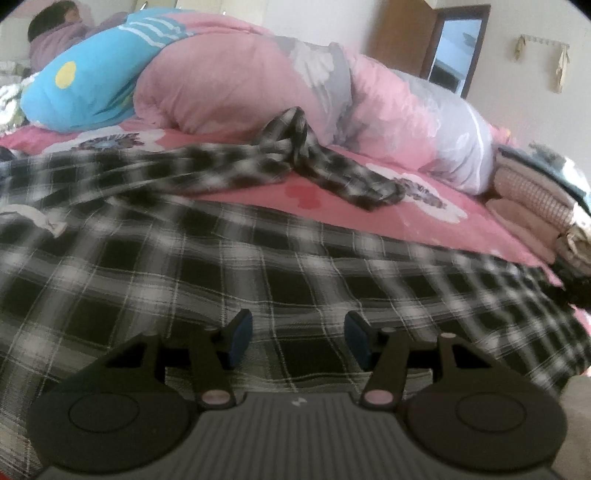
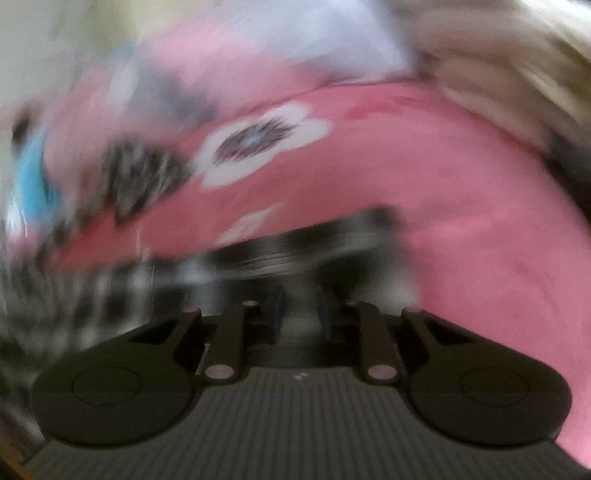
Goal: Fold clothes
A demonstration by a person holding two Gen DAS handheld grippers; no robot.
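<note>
The black-and-white plaid shirt (image 1: 221, 266) lies spread over the pink bedsheet (image 1: 461, 236), filling the lower frame, one sleeve twisted toward the centre. The left gripper (image 1: 298, 338) is spread above it, holding nothing. The right gripper (image 2: 300, 314) is nearly closed; blur hides any grip.

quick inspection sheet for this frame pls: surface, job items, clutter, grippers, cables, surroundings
Surface: bed with pink flowered sheet.
Job's things: black-and-white plaid shirt spread flat, sleeve bunched.
Clutter: rolled pink quilt, blue pillow, folded clothes stack.
Grippers: left hand-held gripper open above the shirt; right hand-held gripper narrow gap, blurred, grip unclear.
Cables: nothing seen.
Surroundings: mirror, wall hooks, a person lying at the far end.
</note>
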